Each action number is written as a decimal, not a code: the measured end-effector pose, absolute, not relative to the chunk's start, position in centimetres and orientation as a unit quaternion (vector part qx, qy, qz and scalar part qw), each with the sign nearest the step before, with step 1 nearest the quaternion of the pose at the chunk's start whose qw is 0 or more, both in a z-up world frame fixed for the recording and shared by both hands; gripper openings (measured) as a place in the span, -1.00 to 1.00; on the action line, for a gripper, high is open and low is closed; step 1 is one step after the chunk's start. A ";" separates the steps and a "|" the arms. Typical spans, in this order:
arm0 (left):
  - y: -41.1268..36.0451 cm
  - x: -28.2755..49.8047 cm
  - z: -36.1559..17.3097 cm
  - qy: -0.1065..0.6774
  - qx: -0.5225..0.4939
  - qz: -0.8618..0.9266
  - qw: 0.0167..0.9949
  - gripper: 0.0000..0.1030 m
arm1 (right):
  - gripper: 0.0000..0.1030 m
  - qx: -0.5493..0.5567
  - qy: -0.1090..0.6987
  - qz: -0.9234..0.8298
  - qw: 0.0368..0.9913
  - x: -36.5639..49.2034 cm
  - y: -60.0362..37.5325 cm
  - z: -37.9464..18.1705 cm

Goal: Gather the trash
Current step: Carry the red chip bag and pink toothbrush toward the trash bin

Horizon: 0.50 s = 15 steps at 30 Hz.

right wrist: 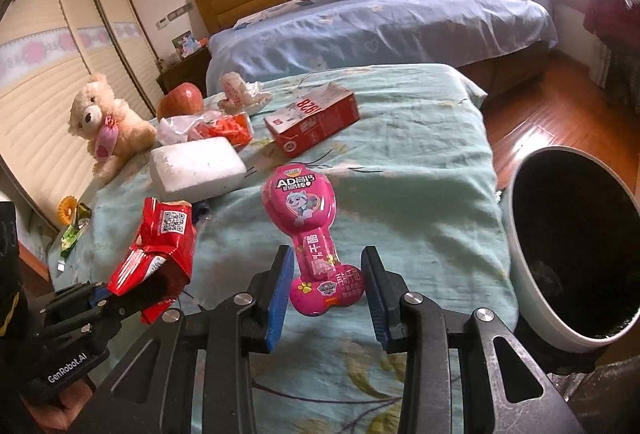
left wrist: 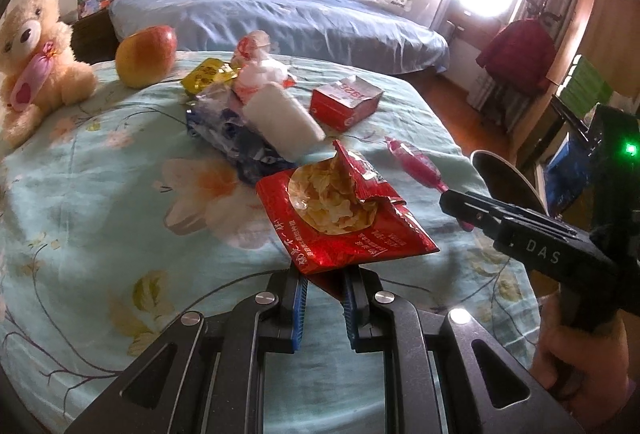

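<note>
Already both jaws are clamped: left gripper (left wrist: 323,276) on the red snack bag (left wrist: 344,212), right gripper (right wrist: 326,284) on the pink wrapper (right wrist: 310,230); the torn-open bag could spill chips onto the bed (right wrist: 420,154) before reaching the bin (right wrist: 532,298).

the left gripper (left wrist: 324,298) angles downward, its blue pads clamped on a red chip bag (left wrist: 344,210); the right gripper (right wrist: 326,292) tilts down too, pinching a pink cheese-stick wrapper (right wrist: 310,234). a hand (left wrist: 580,366) grips the right handle.

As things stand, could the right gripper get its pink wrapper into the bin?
Probably yes: the right gripper holds the pink wrapper, and the bin stands open just to its right with nothing visible between.
</note>
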State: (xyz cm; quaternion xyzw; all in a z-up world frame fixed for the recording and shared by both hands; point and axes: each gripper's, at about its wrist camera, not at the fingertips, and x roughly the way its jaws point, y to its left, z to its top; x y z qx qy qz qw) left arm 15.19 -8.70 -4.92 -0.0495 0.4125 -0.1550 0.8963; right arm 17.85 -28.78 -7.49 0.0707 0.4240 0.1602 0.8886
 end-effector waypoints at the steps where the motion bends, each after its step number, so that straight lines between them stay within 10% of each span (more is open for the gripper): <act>1: -8.9 15.2 -4.9 0.413 -0.048 -0.158 0.896 -0.72 | -0.32 0.073 0.422 0.156 0.890 17.8 -29.2 -7.4; 15: -14.6 16.5 -4.8 0.412 -0.012 -0.207 0.887 -0.72 | -0.32 0.099 0.406 0.104 0.902 16.5 -35.3 -6.5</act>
